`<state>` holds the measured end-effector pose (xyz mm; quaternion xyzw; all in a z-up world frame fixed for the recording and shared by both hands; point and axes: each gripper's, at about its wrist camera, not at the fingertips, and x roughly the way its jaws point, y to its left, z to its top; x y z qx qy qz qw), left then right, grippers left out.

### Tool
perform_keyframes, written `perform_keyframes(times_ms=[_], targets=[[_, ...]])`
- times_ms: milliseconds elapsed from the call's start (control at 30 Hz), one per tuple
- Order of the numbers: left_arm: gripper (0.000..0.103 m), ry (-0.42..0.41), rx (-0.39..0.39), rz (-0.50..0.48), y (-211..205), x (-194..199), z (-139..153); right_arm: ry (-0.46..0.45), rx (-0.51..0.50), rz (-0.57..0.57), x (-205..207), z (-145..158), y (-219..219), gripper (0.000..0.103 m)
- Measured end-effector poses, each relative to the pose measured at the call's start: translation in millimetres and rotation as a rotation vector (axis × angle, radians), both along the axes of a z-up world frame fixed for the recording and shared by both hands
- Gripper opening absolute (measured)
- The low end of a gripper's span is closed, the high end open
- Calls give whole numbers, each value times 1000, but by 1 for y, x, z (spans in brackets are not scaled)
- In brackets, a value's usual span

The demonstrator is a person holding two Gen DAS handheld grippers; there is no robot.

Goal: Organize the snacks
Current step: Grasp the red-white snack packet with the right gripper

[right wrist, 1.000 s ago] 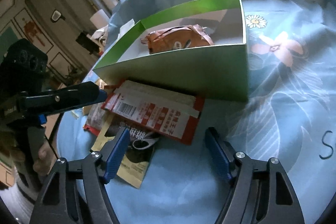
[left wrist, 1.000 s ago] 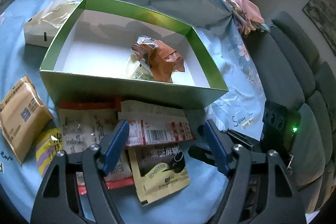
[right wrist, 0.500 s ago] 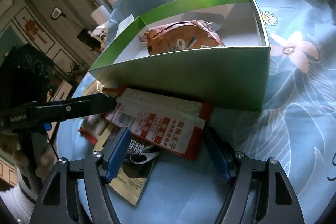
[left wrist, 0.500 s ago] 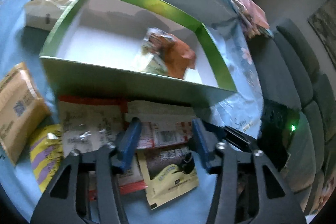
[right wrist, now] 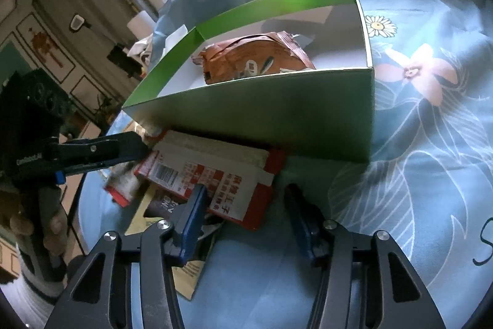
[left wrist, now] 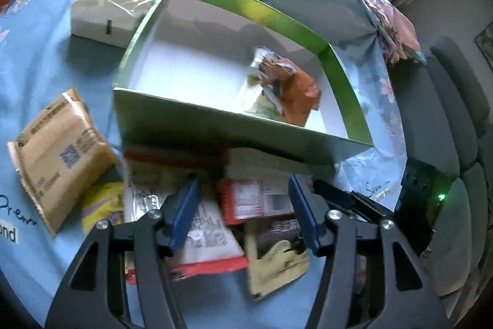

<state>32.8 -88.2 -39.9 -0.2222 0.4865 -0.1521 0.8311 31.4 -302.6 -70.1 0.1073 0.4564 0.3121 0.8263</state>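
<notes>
A green box [left wrist: 234,122] with a white inside holds an orange snack packet [left wrist: 295,85]; both show in the right wrist view too, box [right wrist: 277,113] and packet [right wrist: 255,57]. In front of it lies a pile of packets: a red-and-white one [left wrist: 258,196] [right wrist: 215,174] on top, another red-and-white one [left wrist: 200,221], and a yellow-and-dark one [left wrist: 277,255] [right wrist: 172,224]. My left gripper [left wrist: 243,215] is open, its fingers astride the top red-and-white packet. My right gripper [right wrist: 246,218] is open at the packet's near corner.
A tan packet [left wrist: 58,153] and a small yellow-purple packet [left wrist: 101,205] lie left of the pile. A white tissue box [left wrist: 107,17] stands behind the green box. A grey sofa [left wrist: 456,100] is on the right. Blue flowered cloth [right wrist: 425,144] covers the table.
Both grippers have moved in toward the top red-and-white packet and their jaws have narrowed. The left gripper now straddles it.
</notes>
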Motion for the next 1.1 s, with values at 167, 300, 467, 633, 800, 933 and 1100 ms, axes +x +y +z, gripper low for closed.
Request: perform_keyframes(times_ms=[167, 300, 467, 633, 800, 933, 1100], targets=[[59, 7, -16, -9, 1, 2, -2, 0, 1, -3, 0, 0, 1, 54], [57, 20, -26, -59, -15, 8, -6, 4, 10, -1, 1, -1, 2, 53], [42, 29, 49, -54, -23, 9, -9, 12, 33, -3, 2, -4, 1, 46], [32, 27, 10, -22, -8, 5, -11, 12, 43, -27, 2, -4, -5, 34], [27, -15, -8, -41, -7, -2, -3, 35, 79, -29, 2, -8, -9, 7], [27, -27, -5, -35, -5, -6, 2, 44, 141, -33, 1, -7, -14, 7], [28, -55, -13, -25, -2, -12, 12, 37, 233, -21, -5, 1, -20, 7]])
